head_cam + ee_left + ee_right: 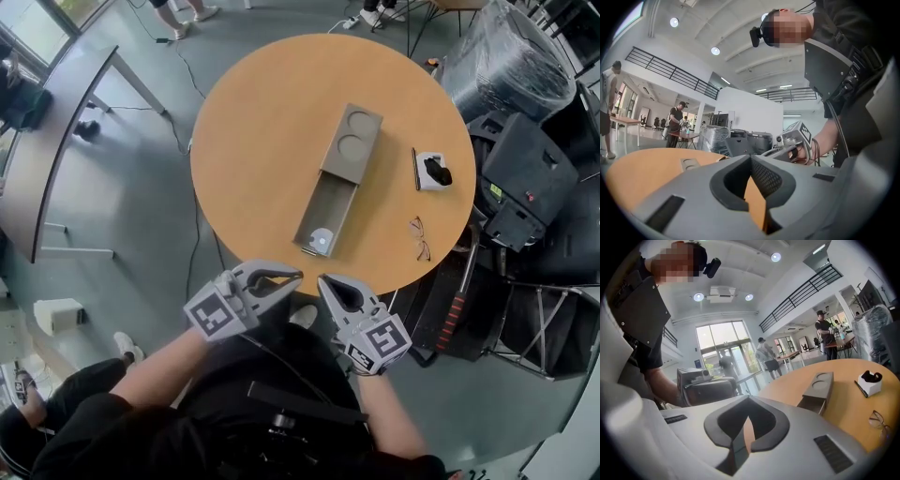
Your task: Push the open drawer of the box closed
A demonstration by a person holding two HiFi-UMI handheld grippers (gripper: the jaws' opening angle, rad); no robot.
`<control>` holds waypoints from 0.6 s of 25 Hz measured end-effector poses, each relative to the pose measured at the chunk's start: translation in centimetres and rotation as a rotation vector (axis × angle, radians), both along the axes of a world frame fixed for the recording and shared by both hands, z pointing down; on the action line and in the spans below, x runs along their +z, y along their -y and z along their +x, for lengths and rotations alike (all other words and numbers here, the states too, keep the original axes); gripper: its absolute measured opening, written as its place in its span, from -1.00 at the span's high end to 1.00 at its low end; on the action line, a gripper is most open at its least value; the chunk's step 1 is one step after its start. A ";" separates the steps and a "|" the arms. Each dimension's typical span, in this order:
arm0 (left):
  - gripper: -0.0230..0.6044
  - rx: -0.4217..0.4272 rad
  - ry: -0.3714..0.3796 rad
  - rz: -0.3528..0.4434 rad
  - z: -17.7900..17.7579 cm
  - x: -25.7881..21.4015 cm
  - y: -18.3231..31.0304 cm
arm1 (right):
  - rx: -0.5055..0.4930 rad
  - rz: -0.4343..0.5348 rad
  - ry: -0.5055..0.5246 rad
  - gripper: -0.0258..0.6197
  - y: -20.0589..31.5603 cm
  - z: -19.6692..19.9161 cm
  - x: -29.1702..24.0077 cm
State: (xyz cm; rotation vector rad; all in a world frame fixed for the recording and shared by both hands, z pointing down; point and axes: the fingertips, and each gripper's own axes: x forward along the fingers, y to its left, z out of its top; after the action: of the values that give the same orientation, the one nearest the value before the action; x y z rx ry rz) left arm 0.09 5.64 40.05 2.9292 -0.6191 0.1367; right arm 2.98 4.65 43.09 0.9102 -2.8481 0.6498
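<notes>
At the near edge of the round table [253, 112], two grippers hover short of the open drawer [330, 208]; the push looks not yet begun.

The grey box [354, 141] lies near the table's middle. Its drawer is pulled well out toward the person, with a small white item [322, 240] at the near end. The left gripper [292, 277] and right gripper [324, 281] sit side by side at the rim, each with its jaws pressed together at the tips and nothing between them. The drawer's front lies just beyond the two tips, near but not touching, so the whole closing stroke appears left to do. Spectacles [420, 238] and a small white case [433, 172] rest off to the right, apart from the box.
</notes>
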 end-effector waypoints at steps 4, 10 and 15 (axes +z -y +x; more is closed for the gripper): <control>0.83 -0.006 0.016 -0.038 -0.2 4.4 1.5 | 0.025 -0.060 0.004 0.88 1.4 -0.3 4.6; 0.83 -0.018 0.031 -0.103 -0.3 10.7 3.3 | 0.052 -0.142 0.004 0.88 3.0 -1.4 11.0; 0.83 -0.018 0.044 -0.156 -0.1 15.1 4.1 | 0.075 -0.196 -0.002 0.88 4.0 -2.0 15.4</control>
State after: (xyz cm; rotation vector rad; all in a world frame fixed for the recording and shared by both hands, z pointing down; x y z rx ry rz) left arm 0.00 1.59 55.11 2.7762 -0.6119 0.2370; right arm 1.02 0.61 58.49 0.9875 -2.6984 0.9159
